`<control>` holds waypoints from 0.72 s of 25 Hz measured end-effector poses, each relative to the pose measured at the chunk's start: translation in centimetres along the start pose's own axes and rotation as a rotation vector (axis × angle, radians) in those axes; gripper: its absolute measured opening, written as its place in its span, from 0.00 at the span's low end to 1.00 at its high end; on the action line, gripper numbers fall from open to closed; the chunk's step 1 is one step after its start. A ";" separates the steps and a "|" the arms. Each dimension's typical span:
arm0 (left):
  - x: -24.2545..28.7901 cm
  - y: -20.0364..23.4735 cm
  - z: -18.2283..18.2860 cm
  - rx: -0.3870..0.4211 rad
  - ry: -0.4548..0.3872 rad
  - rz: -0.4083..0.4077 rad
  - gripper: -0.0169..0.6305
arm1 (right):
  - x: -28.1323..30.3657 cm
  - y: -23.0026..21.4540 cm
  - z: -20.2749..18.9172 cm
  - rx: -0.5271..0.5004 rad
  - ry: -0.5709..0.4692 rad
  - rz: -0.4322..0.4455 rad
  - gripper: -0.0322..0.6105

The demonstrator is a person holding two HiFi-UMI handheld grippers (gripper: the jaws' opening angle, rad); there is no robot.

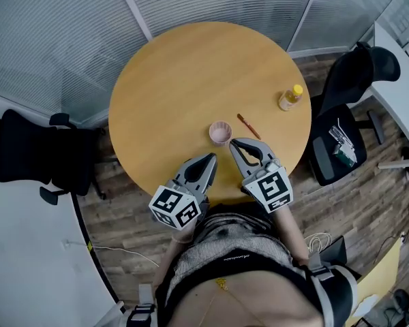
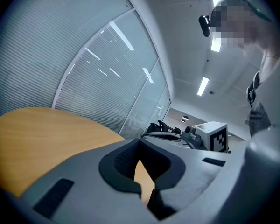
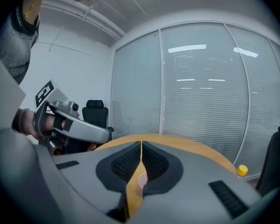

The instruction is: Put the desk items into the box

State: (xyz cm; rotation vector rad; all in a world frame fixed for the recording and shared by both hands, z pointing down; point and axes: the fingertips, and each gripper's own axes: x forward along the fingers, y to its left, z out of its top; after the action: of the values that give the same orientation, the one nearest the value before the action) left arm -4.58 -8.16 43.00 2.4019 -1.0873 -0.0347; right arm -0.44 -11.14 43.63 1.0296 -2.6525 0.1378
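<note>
- My right claw (image 1: 234,142) was closed, pads pressed together, with nothing held between them.
- My left claw (image 1: 212,157) was also closed and empty. It sat beside the right one, and both pointed away from me over the near edge of the round wooden table (image 1: 184,73).
- A small pink cup (image 1: 220,133) stood upright just ahead of the right claw's tip; I could not tell whether they touched.
- A thin brown stick (image 1: 248,126) lay just right of the cup.
- A yellow-capped bottle (image 1: 291,97) stood farther right, near the table's rim.
- A black chair (image 1: 27,152) stood at the table's left.
</note>
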 end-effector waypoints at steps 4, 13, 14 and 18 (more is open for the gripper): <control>-0.2 0.1 -0.1 -0.007 -0.007 0.026 0.03 | 0.1 -0.8 -0.7 0.005 0.015 0.001 0.09; -1.1 0.4 -0.7 -0.030 -0.023 0.083 0.03 | 0.0 -2.7 -3.5 -0.007 0.095 -0.013 0.09; -1.2 0.4 -0.8 -0.033 -0.024 0.089 0.03 | 0.0 -2.9 -3.8 -0.007 0.104 -0.016 0.09; -1.5 0.3 -1.2 -0.041 -0.022 0.118 0.03 | -0.2 -4.3 -5.2 -0.023 0.144 -0.037 0.09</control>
State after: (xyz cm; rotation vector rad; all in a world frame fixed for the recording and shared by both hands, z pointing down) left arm -5.53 -6.77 43.97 2.3024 -1.2244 -0.0436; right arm 3.80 -13.16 48.47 1.0203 -2.4993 0.1664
